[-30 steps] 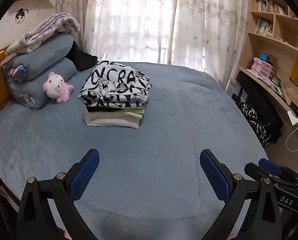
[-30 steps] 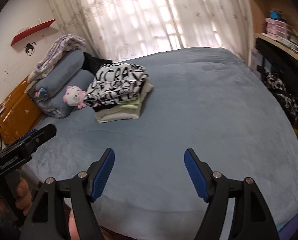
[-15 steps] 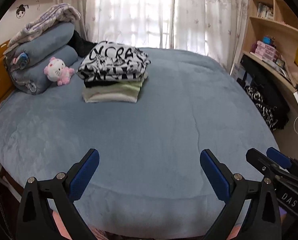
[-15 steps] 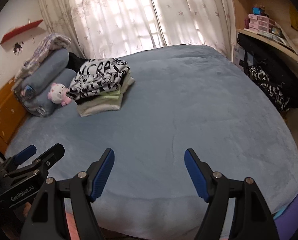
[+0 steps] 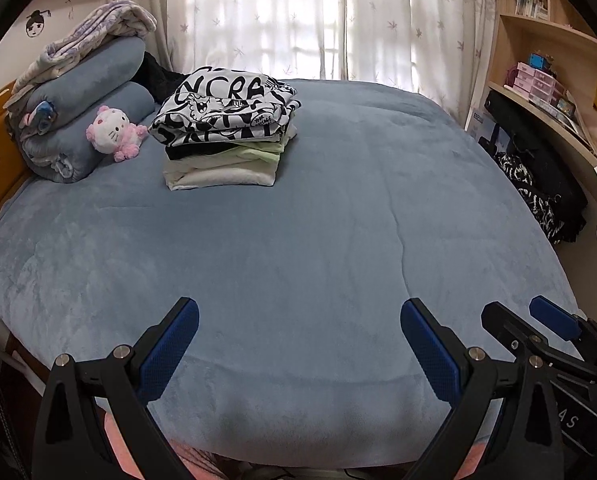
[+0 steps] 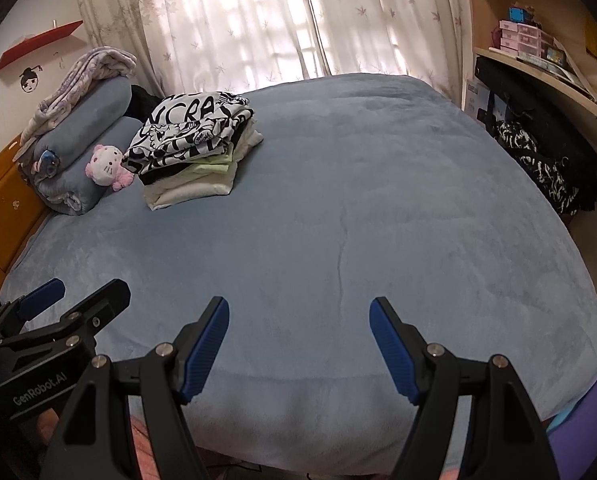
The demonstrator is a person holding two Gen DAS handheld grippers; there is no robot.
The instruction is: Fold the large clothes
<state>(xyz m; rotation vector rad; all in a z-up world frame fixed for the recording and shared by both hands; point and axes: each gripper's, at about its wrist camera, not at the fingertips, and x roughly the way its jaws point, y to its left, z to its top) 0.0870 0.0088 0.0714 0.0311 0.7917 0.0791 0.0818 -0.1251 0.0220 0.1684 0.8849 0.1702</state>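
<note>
2 grippers, left gripper (image 5: pixel 298 344) and right gripper (image 6: pixel 299 342), tilted downward side by side, jaws spread, empty. 1 stack of folded clothes (image 5: pixel 226 128) lies far ahead-left on the bed (image 5: pixel 338 220); 1 plush kitten (image 5: pixel 114 132) beside it.

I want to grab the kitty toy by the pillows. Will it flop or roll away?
The plush kitty looks soft and light, so it would probably squash and flop. It leans on the rolled blue blanket, so a push likely just tips it over.

My bed (image 5: pixel 298 240) runs off below my view; the stack of folded clothes (image 5: pixel 226 128) hides the dark garment (image 5: pixel 158 76) behind it.
</note>
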